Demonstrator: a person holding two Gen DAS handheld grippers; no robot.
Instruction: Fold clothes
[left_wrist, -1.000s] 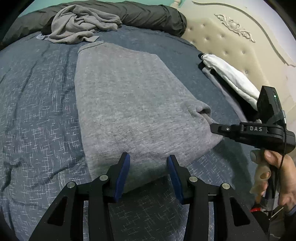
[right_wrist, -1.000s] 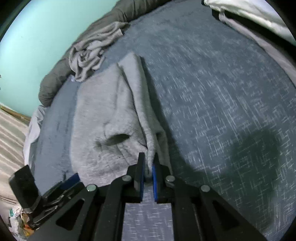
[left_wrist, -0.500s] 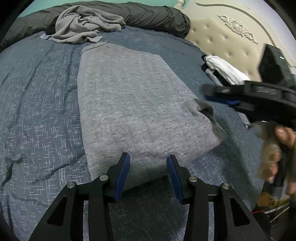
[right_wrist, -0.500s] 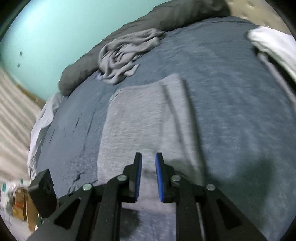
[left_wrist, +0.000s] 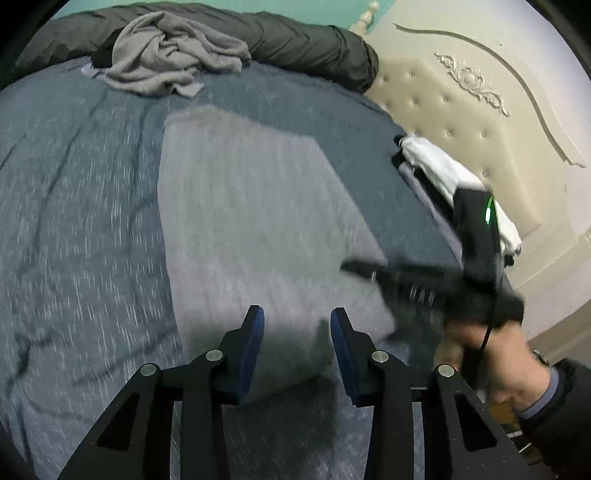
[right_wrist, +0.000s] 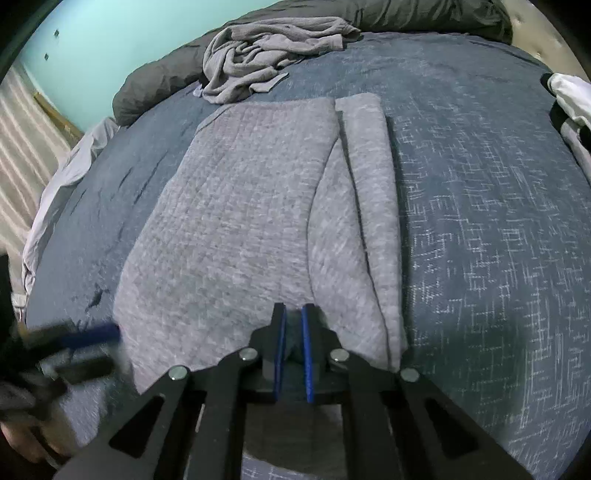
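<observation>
Now released: right gripper (right_wrist: 293, 347) clenched on nothing above near hem of grey sweater (right_wrist: 236, 221), its side flap laid over flat on blue bedspread (right_wrist: 480, 221); left gripper (left_wrist: 297, 350) closing slightly, empty, above same hem; likely lengthwise fold next.

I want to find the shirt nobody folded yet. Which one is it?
Look at the big blue-grey bed. Go to its far end, where a long dark rolled duvet lies across it. The unfolded one is the grey crumpled garment leaning against that roll: it is bunched and wrinkly, while the grey folded garment nearer lies flat and smooth.
</observation>
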